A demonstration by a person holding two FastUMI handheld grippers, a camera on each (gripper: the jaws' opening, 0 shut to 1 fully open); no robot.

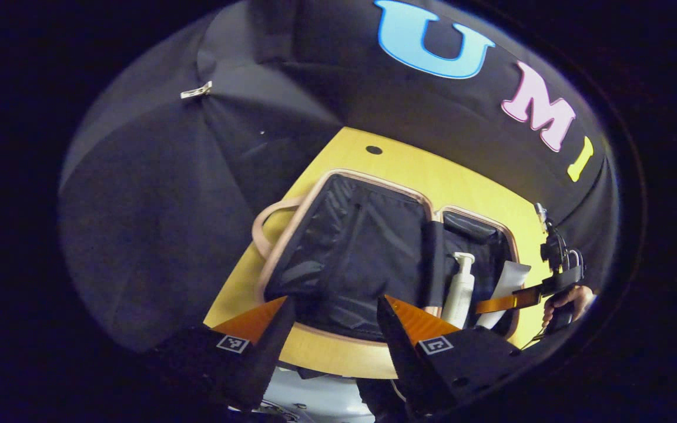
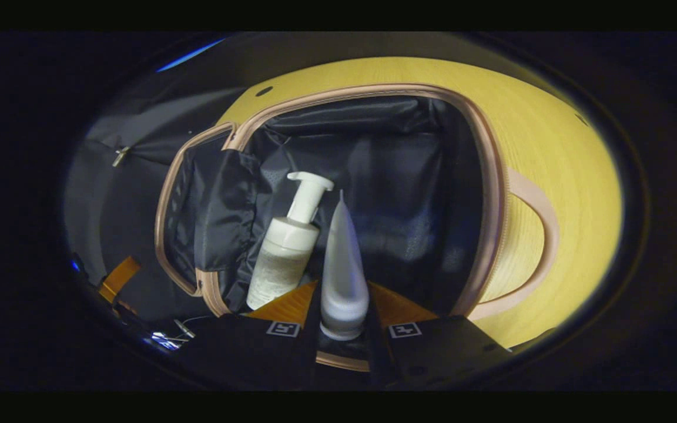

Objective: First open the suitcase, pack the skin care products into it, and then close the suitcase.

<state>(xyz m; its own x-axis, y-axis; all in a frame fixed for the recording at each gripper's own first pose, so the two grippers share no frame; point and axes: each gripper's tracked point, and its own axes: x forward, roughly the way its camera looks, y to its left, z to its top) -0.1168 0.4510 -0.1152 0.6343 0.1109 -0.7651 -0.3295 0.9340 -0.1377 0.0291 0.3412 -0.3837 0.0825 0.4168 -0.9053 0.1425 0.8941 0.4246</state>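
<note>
The suitcase (image 1: 368,247) is laid open flat on the yellow bench (image 1: 468,188), both halves lined in dark fabric and edged with a pale pink rim and zip; a pale pink handle (image 1: 268,226) curves out from one side. In the right gripper view the suitcase (image 2: 374,176) is seen from close above, a loose dark fabric flap folded at its hinge side. A white pump bottle (image 2: 284,258) is lying in the half beside the hinge, its pump head pointing away from the camera; a faint label is carried on its body, but no writing can be read. A white squeeze tube (image 2: 343,264) is clamped between the fingers of the right gripper (image 2: 343,311), its crimped end pointing forward over the lining, just beside the bottle.

From the left gripper view, the right gripper (image 1: 506,302) is seen gripped by a hand (image 1: 570,299) at the far edge of the suitcase. The left gripper (image 1: 334,317) is held near the bench's front edge with its fingers spread wide and nothing between them.
</note>
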